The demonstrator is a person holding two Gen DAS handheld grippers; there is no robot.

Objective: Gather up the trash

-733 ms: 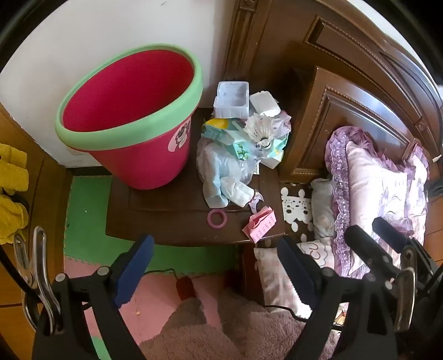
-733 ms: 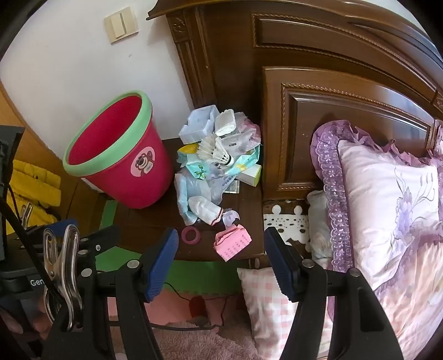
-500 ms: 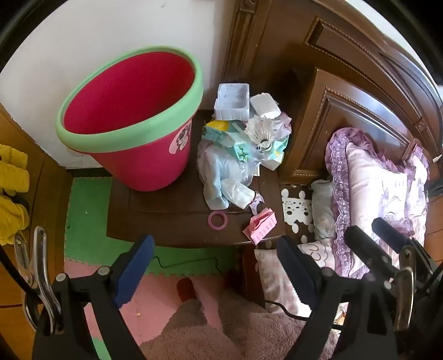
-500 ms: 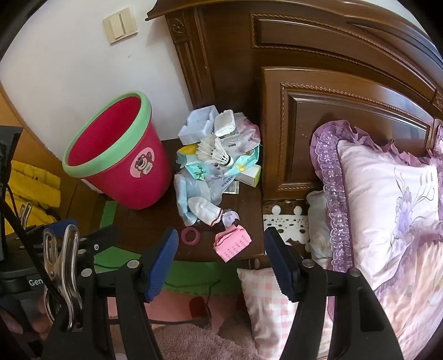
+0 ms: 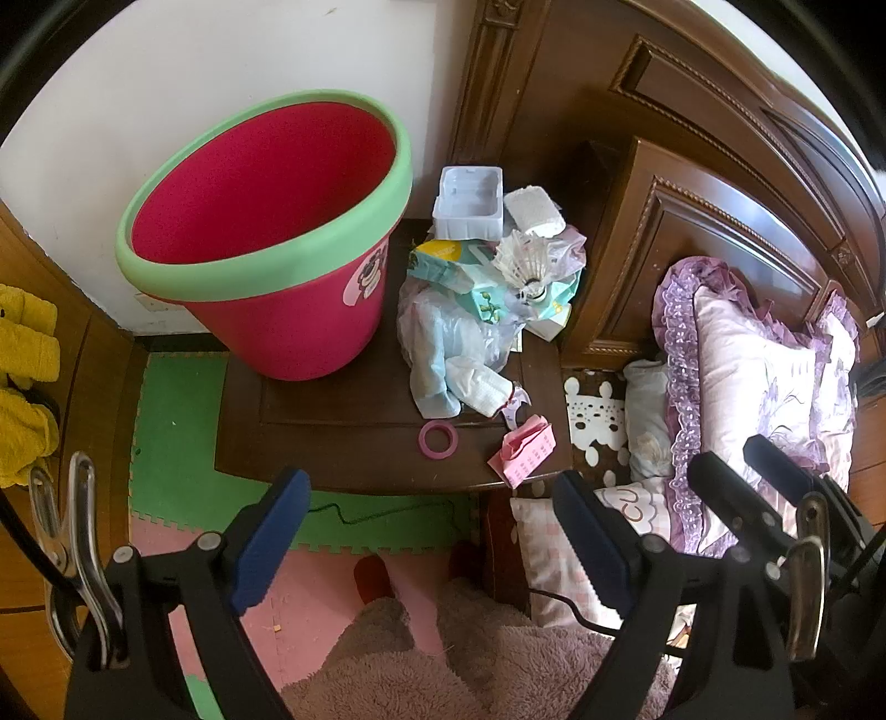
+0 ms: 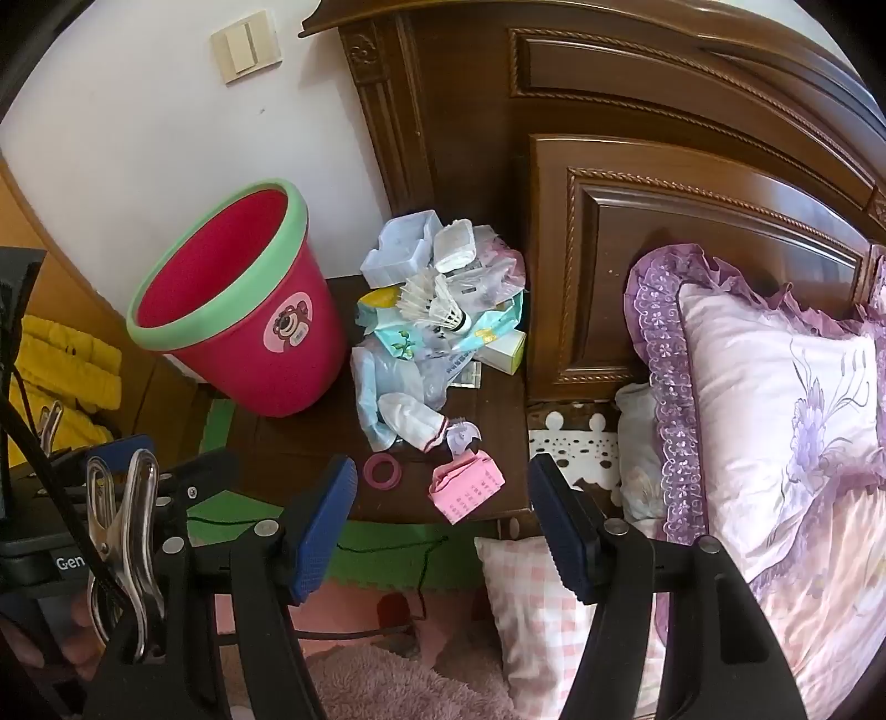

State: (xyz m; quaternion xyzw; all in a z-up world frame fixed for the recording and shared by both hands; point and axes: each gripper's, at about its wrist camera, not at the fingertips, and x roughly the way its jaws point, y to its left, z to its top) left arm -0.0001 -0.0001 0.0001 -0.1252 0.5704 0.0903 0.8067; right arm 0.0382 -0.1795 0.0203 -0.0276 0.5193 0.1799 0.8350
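Note:
A pink bin with a green rim stands on the left of a dark wooden nightstand. Beside it lies a heap of trash: a white plastic tray, a shuttlecock, plastic wrappers, a pink tape ring and a crumpled pink paper. My left gripper hangs open above the nightstand's front edge, holding nothing. My right gripper is open and empty too, just short of the pink paper.
A carved wooden headboard and a bed with purple-frilled pillows fill the right. Green and pink foam mats cover the floor, with a fluffy rug below. Yellow cloth hangs at the left. A wall switch sits above the bin.
In the left wrist view the nightstand and bin have slid slightly down the picture. The right wrist view is almost unchanged. Both grippers stay open.

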